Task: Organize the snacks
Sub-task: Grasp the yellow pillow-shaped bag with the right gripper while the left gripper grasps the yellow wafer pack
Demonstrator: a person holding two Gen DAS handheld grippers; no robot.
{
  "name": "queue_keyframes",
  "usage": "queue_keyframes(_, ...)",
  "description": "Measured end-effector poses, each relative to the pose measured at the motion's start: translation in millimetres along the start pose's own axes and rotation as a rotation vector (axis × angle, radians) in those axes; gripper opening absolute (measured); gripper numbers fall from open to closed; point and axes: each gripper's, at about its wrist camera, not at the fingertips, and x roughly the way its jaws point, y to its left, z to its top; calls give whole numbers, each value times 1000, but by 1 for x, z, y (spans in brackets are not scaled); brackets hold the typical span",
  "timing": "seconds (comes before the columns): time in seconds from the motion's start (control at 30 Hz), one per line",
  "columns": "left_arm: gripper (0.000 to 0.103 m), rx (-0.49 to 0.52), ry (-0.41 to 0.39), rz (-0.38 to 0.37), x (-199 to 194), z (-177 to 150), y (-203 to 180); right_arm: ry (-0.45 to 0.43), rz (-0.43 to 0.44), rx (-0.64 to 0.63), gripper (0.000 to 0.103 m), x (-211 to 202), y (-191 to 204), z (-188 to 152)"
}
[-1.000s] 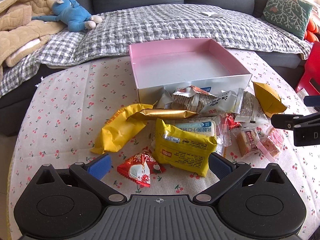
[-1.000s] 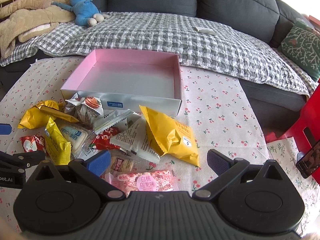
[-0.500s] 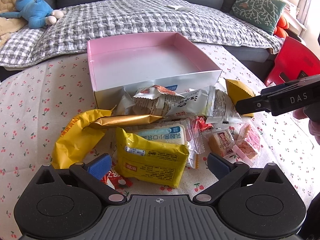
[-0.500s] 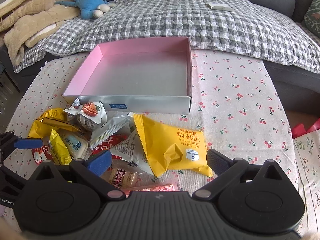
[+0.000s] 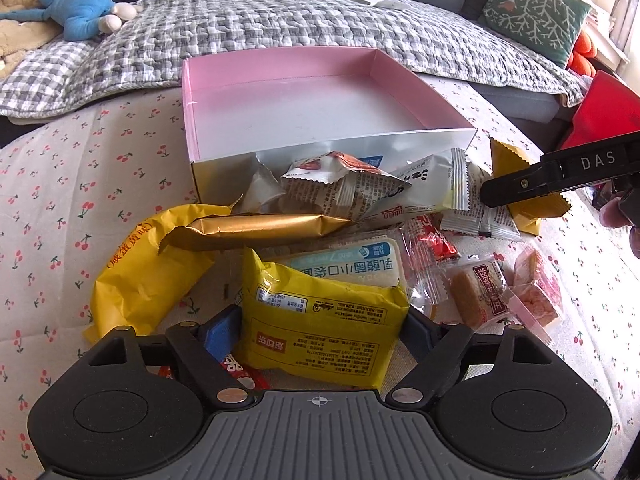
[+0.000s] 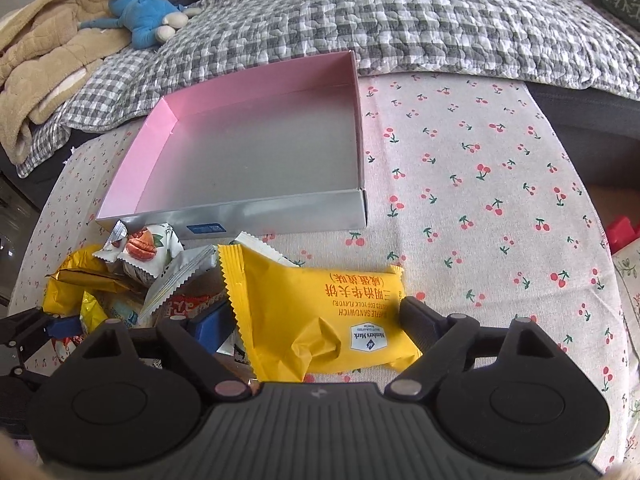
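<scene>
An empty pink-lined box (image 5: 320,96) sits on the cherry-print tablecloth, also in the right wrist view (image 6: 256,148). A heap of wrapped snacks lies in front of it. My left gripper (image 5: 320,330) is open, its fingers on either side of a yellow-green packet (image 5: 324,324). My right gripper (image 6: 312,320) is open, its fingers on either side of a yellow waffle sandwich pack (image 6: 320,312). The right gripper also shows at the right of the left wrist view (image 5: 560,176).
A gold bar (image 5: 256,228), a large yellow bag (image 5: 148,268), white wrapped cakes (image 5: 348,188) and pink candy packs (image 5: 532,292) fill the heap. A sofa with a checked blanket (image 5: 280,12), a blue plush toy (image 5: 80,4) and a green cushion (image 5: 536,8) stand behind.
Both grippers have moved forward and down. The yellow-green packet now lies between the left fingers and the yellow waffle pack between the right fingers.
</scene>
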Motion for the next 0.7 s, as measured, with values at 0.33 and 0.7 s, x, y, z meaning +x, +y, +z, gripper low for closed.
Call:
queue_keyframes(0.33, 73, -20, -11, 3, -7, -2, -2, -62, -7, -13, 52, -7, 5, -1)
queue_keyframes(0.7, 73, -14, -51, 3, -20, 0, -6, -93, -62, 38, 39, -9, -8, -1)
